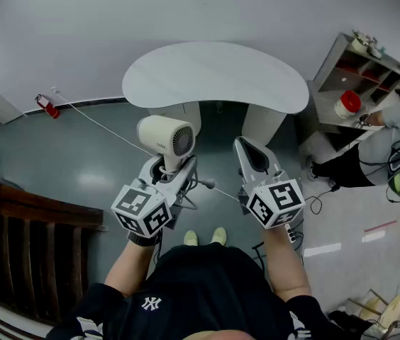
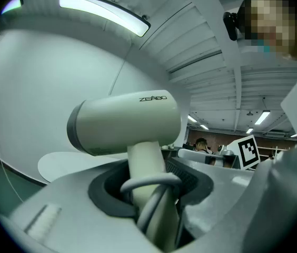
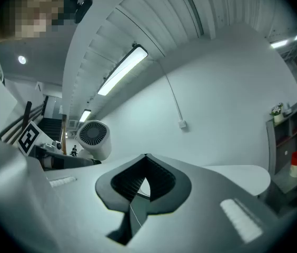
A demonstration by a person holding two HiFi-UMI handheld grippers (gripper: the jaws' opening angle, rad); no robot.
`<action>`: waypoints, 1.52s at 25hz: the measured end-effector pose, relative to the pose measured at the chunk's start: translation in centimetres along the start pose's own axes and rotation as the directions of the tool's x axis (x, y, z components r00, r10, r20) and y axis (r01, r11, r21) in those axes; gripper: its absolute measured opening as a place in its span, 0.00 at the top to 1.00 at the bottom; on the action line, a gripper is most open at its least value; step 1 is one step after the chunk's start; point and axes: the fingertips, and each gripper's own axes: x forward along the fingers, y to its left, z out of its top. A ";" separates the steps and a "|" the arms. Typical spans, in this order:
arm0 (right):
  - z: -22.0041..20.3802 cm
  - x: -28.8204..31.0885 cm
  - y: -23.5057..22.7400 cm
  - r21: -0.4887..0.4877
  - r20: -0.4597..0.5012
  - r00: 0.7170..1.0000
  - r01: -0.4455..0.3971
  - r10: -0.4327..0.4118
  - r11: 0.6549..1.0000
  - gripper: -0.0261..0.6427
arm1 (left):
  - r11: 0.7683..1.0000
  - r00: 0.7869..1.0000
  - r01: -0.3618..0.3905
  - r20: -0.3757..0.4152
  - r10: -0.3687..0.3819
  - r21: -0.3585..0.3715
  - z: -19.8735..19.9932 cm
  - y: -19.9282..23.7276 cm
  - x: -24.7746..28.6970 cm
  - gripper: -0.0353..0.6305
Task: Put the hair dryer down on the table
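Note:
A cream hair dryer (image 1: 166, 139) stands upright in my left gripper (image 1: 175, 170), whose jaws are shut on its handle. In the left gripper view the hair dryer's barrel (image 2: 125, 123) lies crosswise above the jaws, and its grey cord (image 2: 151, 182) loops around the handle. It is held in the air in front of the white kidney-shaped table (image 1: 214, 73). My right gripper (image 1: 251, 151) is beside it to the right, shut with nothing solid between its pads (image 3: 130, 186). A thin white line shows in the slit between the jaws. The right gripper view has the dryer's rear grille (image 3: 93, 137) at its left.
Two white legs (image 1: 186, 115) hold up the table. A shelf unit (image 1: 359, 69) with a red-lidded jar (image 1: 347, 103) stands at the right, where a person (image 1: 388, 122) bends. A thin white cable (image 1: 101, 126) crosses the floor from a red extinguisher (image 1: 44, 105). A dark wooden railing (image 1: 15, 222) is at the left.

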 end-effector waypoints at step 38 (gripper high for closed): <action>-0.3 12.9 -6.1 0.069 -0.002 0.999 -0.041 0.041 0.997 0.93 | 0.997 0.997 -0.073 -0.006 0.073 -0.028 1.2 12.2 8.4 0.65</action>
